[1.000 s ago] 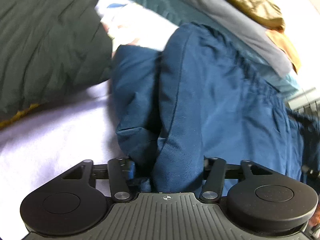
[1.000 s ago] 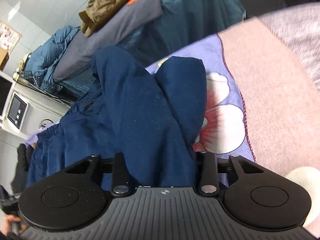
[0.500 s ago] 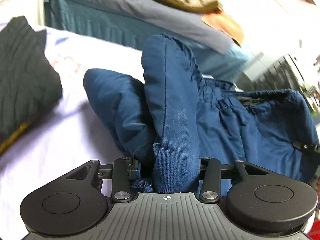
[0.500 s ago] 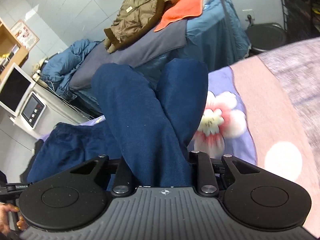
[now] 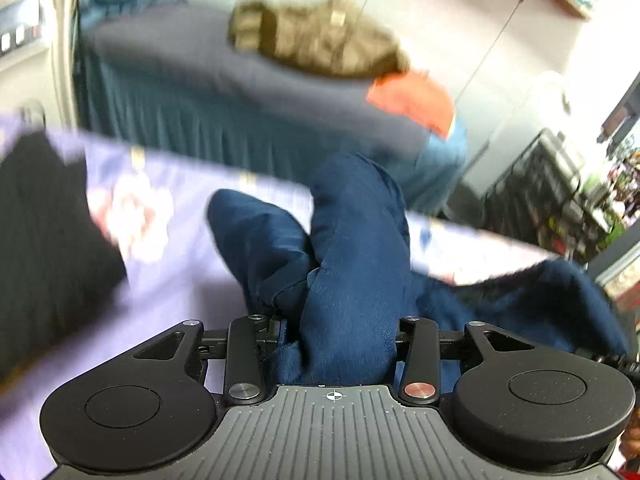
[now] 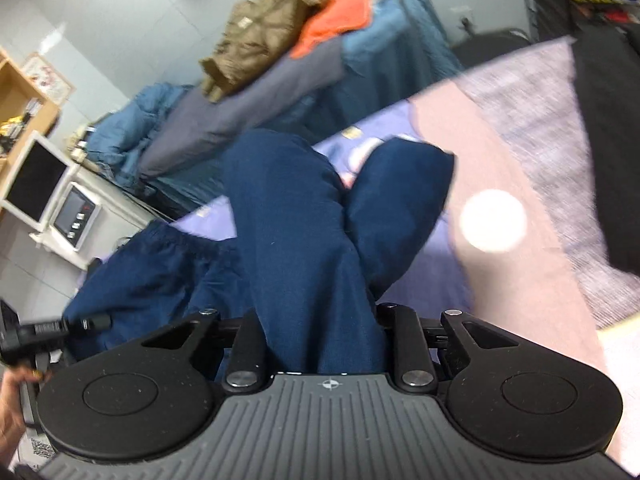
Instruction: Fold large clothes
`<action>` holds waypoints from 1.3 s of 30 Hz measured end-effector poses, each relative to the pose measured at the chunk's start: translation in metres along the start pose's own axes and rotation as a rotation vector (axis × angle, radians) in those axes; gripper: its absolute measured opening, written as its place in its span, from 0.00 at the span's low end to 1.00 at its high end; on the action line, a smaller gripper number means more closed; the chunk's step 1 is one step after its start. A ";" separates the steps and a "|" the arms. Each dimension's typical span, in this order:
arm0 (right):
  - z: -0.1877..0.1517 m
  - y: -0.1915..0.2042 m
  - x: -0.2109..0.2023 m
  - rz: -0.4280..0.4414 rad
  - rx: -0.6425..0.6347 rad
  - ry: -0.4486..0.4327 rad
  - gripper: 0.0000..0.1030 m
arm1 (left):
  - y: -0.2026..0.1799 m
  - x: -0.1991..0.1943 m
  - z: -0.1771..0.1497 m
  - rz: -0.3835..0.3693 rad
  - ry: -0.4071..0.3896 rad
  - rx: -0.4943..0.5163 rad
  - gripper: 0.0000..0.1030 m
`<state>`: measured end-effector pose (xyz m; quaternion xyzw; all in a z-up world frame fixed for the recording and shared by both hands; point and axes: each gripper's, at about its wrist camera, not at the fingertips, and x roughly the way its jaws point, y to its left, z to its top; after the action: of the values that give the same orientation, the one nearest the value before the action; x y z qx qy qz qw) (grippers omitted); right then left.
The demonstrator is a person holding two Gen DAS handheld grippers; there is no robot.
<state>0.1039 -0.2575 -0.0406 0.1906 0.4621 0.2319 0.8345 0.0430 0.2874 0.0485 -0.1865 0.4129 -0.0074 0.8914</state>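
A: L side?
B: My left gripper (image 5: 340, 332) is clamped on the navy trousers (image 5: 356, 264), cloth bunched up btwn the fingers, lifted over the lilac floral bedsheet (image 5: 160, 280).
A: R side?
B: My right gripper (image 6: 320, 328) is pinched on the same trousers (image 6: 296, 240); waistband end sags to the left on the sheet. Black garment (image 5: 44, 232) lies nearby. Bkgd is blurry.

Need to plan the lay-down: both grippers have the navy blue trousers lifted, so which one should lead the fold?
Neither clearly. The left gripper and right gripper both clamp bunched navy blue trousers above the lilac floral bedsheet. I would move them together; right sees slightly more open sheet ahead.
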 end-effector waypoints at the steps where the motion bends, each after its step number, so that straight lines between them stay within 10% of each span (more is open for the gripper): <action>1: 0.005 0.012 0.003 0.026 -0.033 -0.006 0.25 | 0.002 -0.012 0.012 0.008 -0.034 0.014 0.93; 13: 0.082 0.237 0.091 0.487 -0.329 -0.069 0.24 | 0.114 -0.253 0.033 0.398 -0.454 -0.147 0.93; 21: 0.064 0.435 0.229 0.708 -0.452 0.097 0.26 | 0.243 -0.312 -0.021 0.740 -0.454 -0.327 0.93; 29: -0.007 0.488 0.360 0.457 -0.549 0.252 0.34 | 0.359 -0.251 -0.129 0.810 -0.360 -0.662 1.00; 39: 0.005 0.452 0.399 0.400 -0.377 0.383 0.60 | 0.382 -0.260 -0.152 0.704 -0.390 -0.700 1.00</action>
<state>0.1991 0.3374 -0.0700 0.0725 0.5128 0.5041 0.6912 -0.2944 0.6364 0.0200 -0.3208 0.2548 0.4651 0.7848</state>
